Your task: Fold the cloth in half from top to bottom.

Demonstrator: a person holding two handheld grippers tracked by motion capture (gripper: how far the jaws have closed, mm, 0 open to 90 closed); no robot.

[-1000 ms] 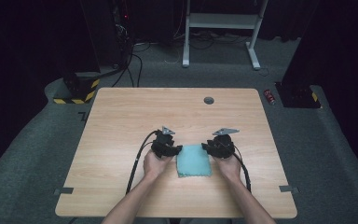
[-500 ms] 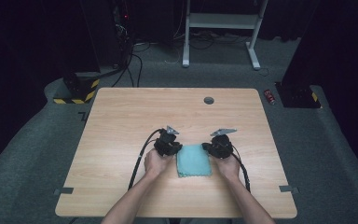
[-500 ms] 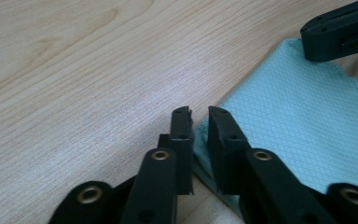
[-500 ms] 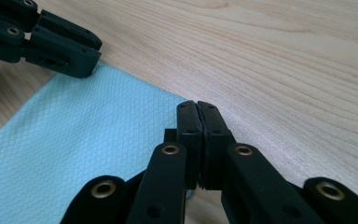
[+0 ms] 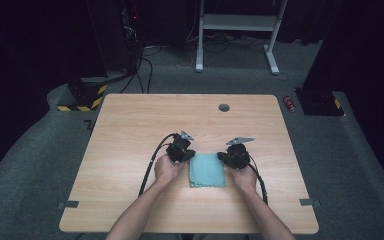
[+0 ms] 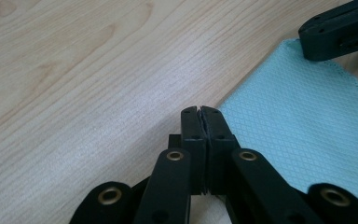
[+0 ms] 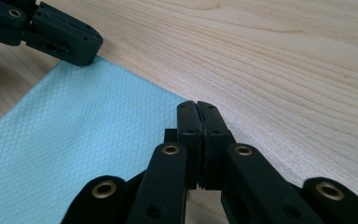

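A small light-teal cloth (image 5: 207, 170) lies flat on the wooden table (image 5: 130, 130), between the person's two hands. My left gripper (image 5: 189, 156) is shut, its tips (image 6: 200, 109) at the cloth's (image 6: 303, 116) far left corner. My right gripper (image 5: 224, 157) is shut too, tips (image 7: 198, 103) at the far right corner of the cloth (image 7: 79, 135). No cloth shows between either pair of jaws, and the cloth's edges lie unwrinkled. Each gripper view also catches the other gripper: the right one (image 6: 340, 28) and the left one (image 7: 65, 37), both resting at the cloth's far edge.
A round cable hole (image 5: 224, 107) sits near the table's far edge. Grey tape marks (image 5: 64, 205) (image 5: 306, 202) flank the near corners. On the floor behind are a red can (image 5: 290, 103), cables and a white stand (image 5: 237, 22).
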